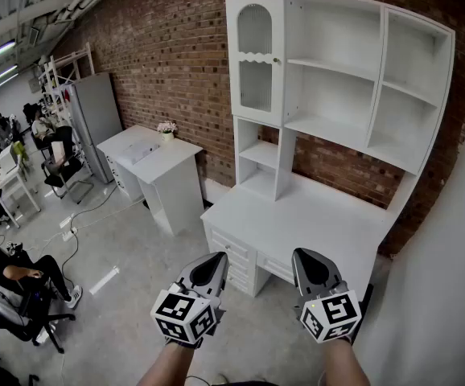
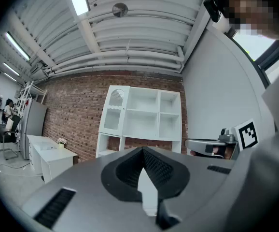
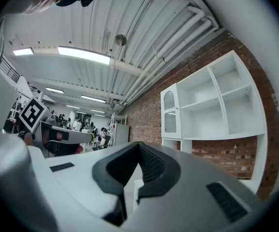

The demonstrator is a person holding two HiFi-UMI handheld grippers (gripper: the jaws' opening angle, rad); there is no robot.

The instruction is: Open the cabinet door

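The white cabinet door [image 1: 254, 55], arched with ribbed glass, stands closed at the upper left of a white hutch against the brick wall. Its small knob [image 1: 277, 59] is on its right edge. The door [image 2: 113, 111] also shows far off in the left gripper view, and the same door [image 3: 169, 112] in the right gripper view. My left gripper [image 1: 214, 257] and right gripper [image 1: 309, 253] hang low in front of the desk, well short of the door. The left gripper [image 2: 142, 151] and right gripper [image 3: 139, 144] are both shut with nothing between the jaws.
The hutch sits on a white desk [image 1: 313, 215] with drawers [image 1: 232, 256]. A second white desk [image 1: 156, 163] with a flower pot [image 1: 166, 128] stands to the left, beside a grey locker [image 1: 96, 119]. A seated person [image 1: 15, 272] is at far left. A white wall [image 1: 450, 296] closes the right.
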